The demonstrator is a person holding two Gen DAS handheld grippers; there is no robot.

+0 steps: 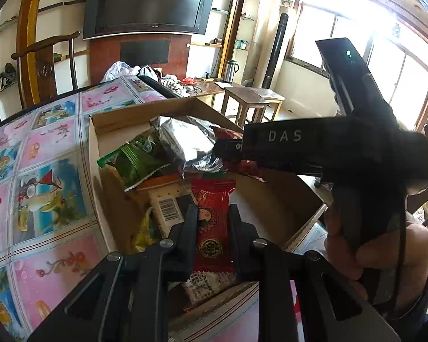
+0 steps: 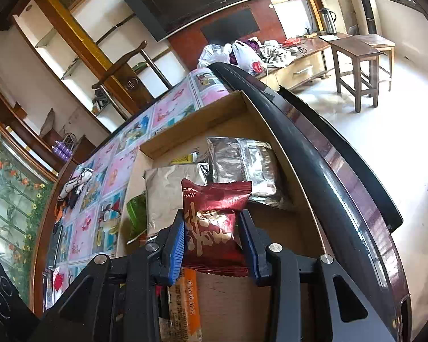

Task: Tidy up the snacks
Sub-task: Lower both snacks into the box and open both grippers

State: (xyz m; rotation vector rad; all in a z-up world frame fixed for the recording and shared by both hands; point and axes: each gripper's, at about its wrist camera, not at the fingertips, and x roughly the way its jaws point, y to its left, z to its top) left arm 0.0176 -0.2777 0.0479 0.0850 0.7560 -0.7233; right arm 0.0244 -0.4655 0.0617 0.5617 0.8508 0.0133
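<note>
My left gripper point(image 1: 212, 213) is shut on a red snack packet point(image 1: 212, 228) with a cartoon figure, held over the open cardboard box point(image 1: 119, 116). In the box lie a green packet point(image 1: 134, 159), a silver foil bag point(image 1: 179, 139) and a barcoded cracker pack point(image 1: 167, 209). The right gripper point(image 1: 228, 145) reaches into the box from the right in the left wrist view, a hand point(image 1: 345, 245) on its grip. My right gripper point(image 2: 211, 228) is shut on a dark red packet point(image 2: 214, 222) with gold lettering, above a beige bag point(image 2: 168, 191), silver bags point(image 2: 242, 162) and an orange packet point(image 2: 184, 299).
The box sits on a round table under a flowered cloth point(image 1: 42, 148) near its dark rim point(image 2: 314, 131). A wooden chair point(image 1: 45, 65) stands behind the table. Small wooden stools point(image 2: 356, 54) and a low cabinet with bags point(image 2: 242, 51) stand beyond, under a television point(image 1: 148, 2).
</note>
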